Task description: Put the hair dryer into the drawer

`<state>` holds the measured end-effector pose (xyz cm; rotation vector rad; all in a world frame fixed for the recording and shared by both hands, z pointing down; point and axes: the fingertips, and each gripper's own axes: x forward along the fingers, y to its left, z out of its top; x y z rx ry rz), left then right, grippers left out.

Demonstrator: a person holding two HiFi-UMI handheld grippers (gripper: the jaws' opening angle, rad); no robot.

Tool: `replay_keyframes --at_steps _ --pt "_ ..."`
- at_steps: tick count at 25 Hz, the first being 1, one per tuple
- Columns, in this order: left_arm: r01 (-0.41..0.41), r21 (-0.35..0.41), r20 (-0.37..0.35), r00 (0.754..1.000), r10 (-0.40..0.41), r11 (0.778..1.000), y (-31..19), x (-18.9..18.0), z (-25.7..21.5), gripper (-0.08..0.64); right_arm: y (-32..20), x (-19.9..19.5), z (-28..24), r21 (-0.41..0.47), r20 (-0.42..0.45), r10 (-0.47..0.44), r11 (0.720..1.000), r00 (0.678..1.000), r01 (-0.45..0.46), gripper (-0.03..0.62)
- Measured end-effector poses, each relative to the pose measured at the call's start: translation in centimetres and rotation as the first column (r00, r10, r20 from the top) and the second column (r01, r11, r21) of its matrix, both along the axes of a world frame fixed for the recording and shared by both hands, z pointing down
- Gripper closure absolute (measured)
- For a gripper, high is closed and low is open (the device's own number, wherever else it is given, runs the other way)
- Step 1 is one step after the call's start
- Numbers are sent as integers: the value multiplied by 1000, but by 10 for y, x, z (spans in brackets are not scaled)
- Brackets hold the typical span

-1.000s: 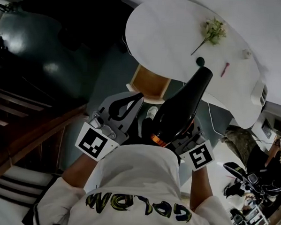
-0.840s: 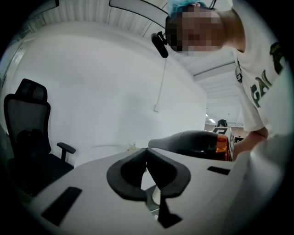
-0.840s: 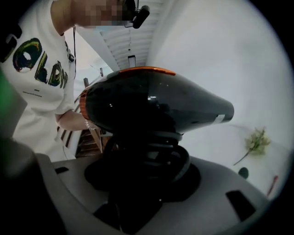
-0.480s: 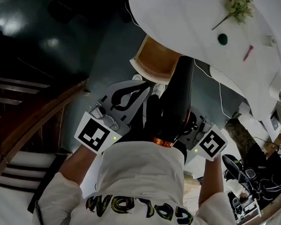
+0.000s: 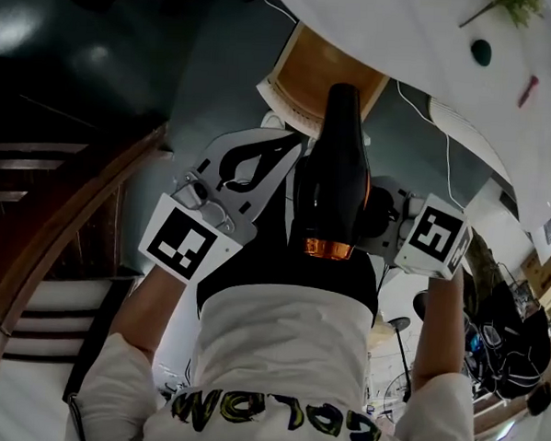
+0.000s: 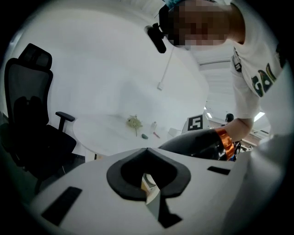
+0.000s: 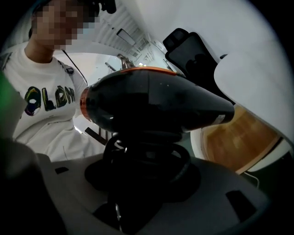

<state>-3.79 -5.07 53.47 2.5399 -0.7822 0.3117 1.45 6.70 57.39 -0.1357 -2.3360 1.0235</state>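
The black hair dryer with an orange rear ring hangs below the white table's edge, its nozzle pointing at the open drawer with a light wooden inside. My right gripper is shut on its handle and is mostly hidden behind the dryer body in the head view. In the right gripper view the dryer lies across the jaws, with the coiled cord at the handle and the drawer to the right. My left gripper is beside the dryer on the left, shut and empty; in its own view its jaws meet and the dryer is at right.
The white table above the drawer carries a flower sprig, a green piece and a red stick. A white cable hangs beneath it. A wooden rail runs along the left. A black office chair stands by the table.
Both grippers have dropped from table-top height to below the table edge. The dryer came down with the right gripper and swung so that its nozzle faces the drawer.
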Motion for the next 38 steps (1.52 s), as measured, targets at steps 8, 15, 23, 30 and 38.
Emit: replay_keyframes --at_steps 8,15,23,30,38 --pt "-38 -10 32 999 38 999 -19 1 48 548 -36 8 64 -2 -130 -24 1000 991 23 348" --pt "-62 -21 62 996 63 998 -28 -2 78 548 -63 11 107 40 -245 6 999 970 3 348" --pt "-113 -29 151 982 116 993 -36 -3 109 548 -88 15 141 69 -368 21 998 930 5 348" --pt "-122 -30 197 972 126 992 -49 -4 123 548 -115 20 165 135 -492 32 990 870 41 348" --pt "-146 -28 245 958 148 989 -61 -8 141 548 -132 18 199 196 -636 17 971 772 140 348"
